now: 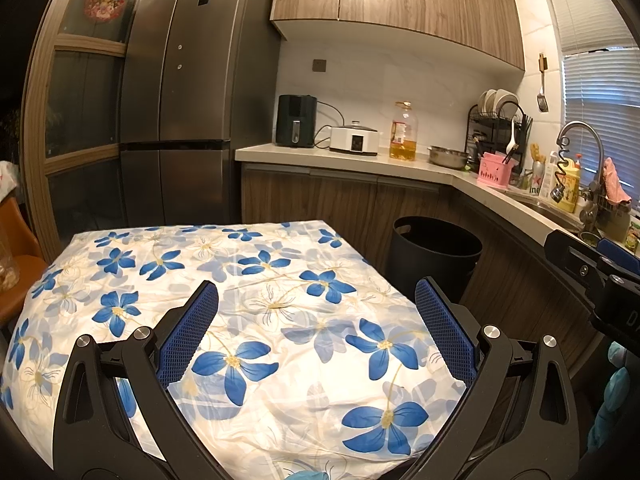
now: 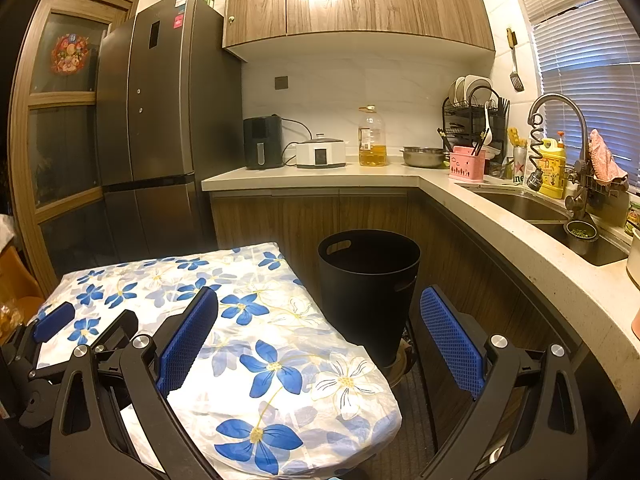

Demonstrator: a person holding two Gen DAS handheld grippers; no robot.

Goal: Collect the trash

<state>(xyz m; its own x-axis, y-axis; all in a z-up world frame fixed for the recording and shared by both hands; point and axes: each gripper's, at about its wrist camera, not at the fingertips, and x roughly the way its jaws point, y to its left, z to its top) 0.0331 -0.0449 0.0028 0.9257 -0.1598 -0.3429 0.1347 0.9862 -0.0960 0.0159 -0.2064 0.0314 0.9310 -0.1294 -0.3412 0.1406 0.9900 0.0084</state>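
Observation:
A black trash bin (image 1: 434, 256) (image 2: 370, 284) stands on the floor by the right side of a small table with a white, blue-flowered cloth (image 1: 248, 320) (image 2: 240, 332). I see no loose trash on the cloth. My left gripper (image 1: 316, 300) hangs open above the cloth with nothing between its blue pads. My right gripper (image 2: 320, 312) is open too and holds nothing, above the table's right edge just short of the bin. The left gripper's fingers (image 2: 54, 322) show at the left edge of the right wrist view. The right gripper's body (image 1: 592, 268) shows at the right of the left wrist view.
An L-shaped counter (image 2: 312, 174) runs behind and along the right, with an air fryer (image 2: 262, 142), cooker (image 2: 320, 154), oil bottle (image 2: 372, 138), metal bowl (image 2: 424, 156), dish rack (image 2: 476, 120) and sink (image 2: 560, 216). A tall fridge (image 1: 188, 92) stands behind the table. An orange chair (image 1: 16, 264) is on the left.

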